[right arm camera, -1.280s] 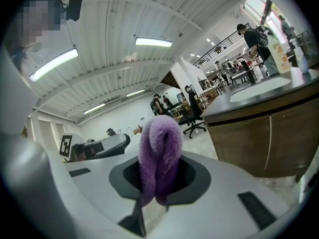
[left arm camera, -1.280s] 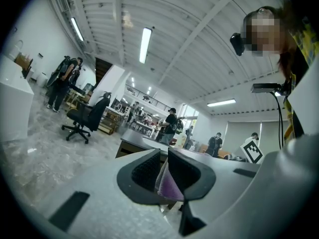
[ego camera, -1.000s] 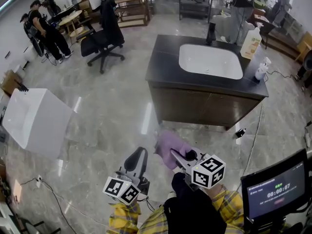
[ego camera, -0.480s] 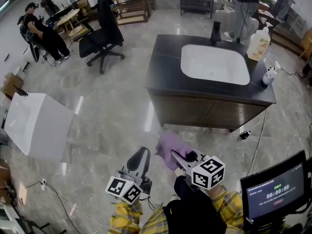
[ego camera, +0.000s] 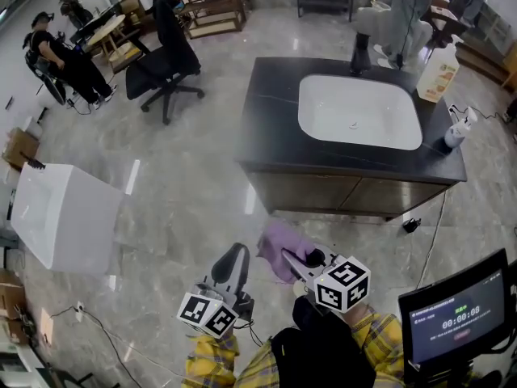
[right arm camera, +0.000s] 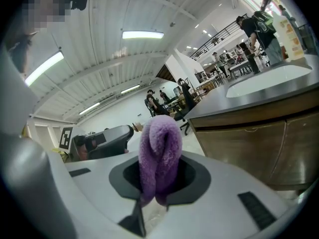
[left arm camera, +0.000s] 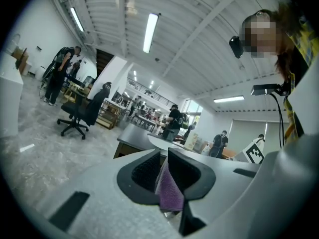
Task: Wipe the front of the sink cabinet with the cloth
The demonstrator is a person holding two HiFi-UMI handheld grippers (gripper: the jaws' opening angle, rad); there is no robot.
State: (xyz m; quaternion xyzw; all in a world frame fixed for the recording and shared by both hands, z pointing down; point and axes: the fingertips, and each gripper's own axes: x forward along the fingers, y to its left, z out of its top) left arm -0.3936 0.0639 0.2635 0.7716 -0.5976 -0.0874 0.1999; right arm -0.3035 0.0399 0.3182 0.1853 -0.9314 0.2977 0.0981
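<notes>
The sink cabinet [ego camera: 347, 194] stands ahead with a dark top, a white basin and brown doors; its front [right arm camera: 259, 143] also fills the right of the right gripper view. My right gripper [ego camera: 292, 259] is shut on a bunched purple cloth [ego camera: 281, 247], which sticks up out of its jaws [right arm camera: 159, 153], short of the cabinet. My left gripper [ego camera: 234, 253] hangs beside it, a little to the left, jaws nearly together. A purple strip [left arm camera: 169, 188] shows in their narrow gap. I cannot tell whether it is pinched there.
A black office chair [ego camera: 166, 63] stands at the back left, with people [ego camera: 60, 51] behind it. A white block [ego camera: 65, 217] sits on the floor to the left. Bottles [ego camera: 440, 75] stand on the countertop's right end. A cable [ego camera: 428, 233] lies by the cabinet. A monitor [ego camera: 460, 314] is at my lower right.
The cabinet has come slightly nearer and more central in the head view. Both grippers keep the same pose, the cloth still in the right one.
</notes>
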